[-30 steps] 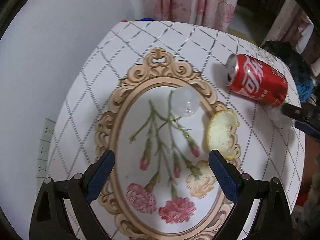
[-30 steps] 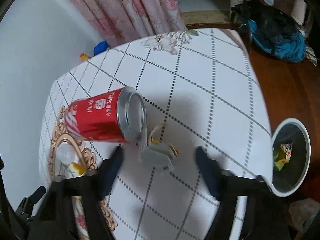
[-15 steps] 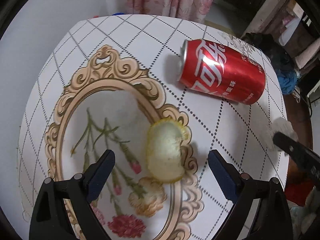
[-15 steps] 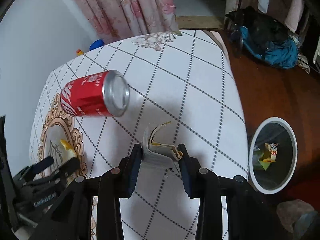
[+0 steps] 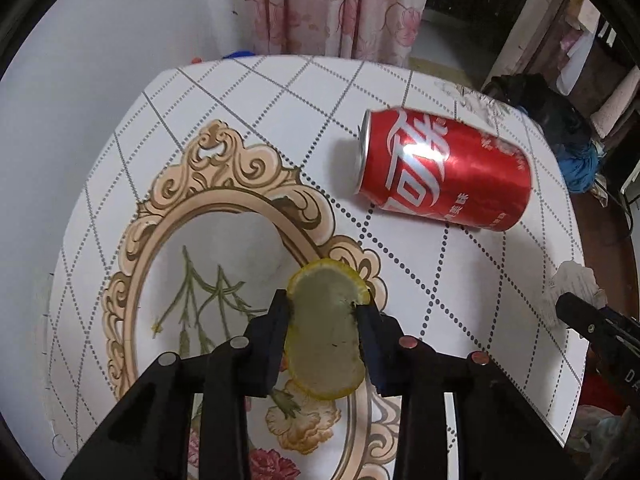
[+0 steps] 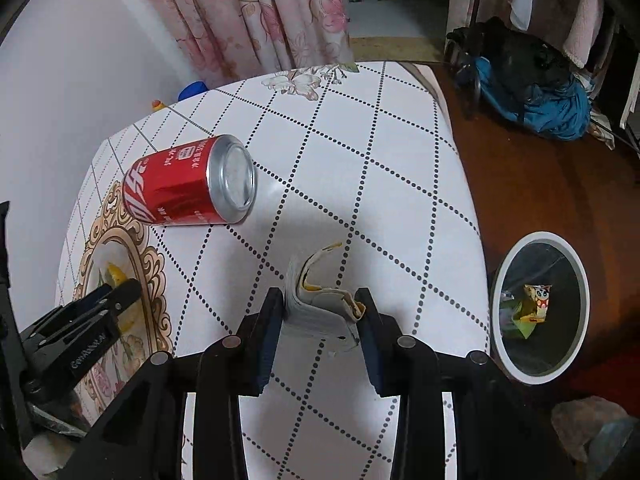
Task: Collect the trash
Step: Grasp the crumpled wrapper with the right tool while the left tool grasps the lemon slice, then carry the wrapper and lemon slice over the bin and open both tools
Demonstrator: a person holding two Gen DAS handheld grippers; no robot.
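Both tongs loaded, one can left to collect.

Left tongs (image 5: 325, 312) clamped on the peel (image 5: 326, 338), pinched only at its thin edges just above the worktop (image 5: 280, 92); right tongs (image 6: 320, 300) clamped on the wrapper (image 6: 320, 304), crumpled and loosely folded. Likely to slip or fold out of the tongs on the way over, the peel being curved and soft, the wrapper slick. Could also miss the bin (image 6: 538, 306), well off to the right of the right tongs, on the floor. Counted: one peel, one wrapper, one can (image 5: 444, 174) lying ahead of both tongs, one bin, two tongs.
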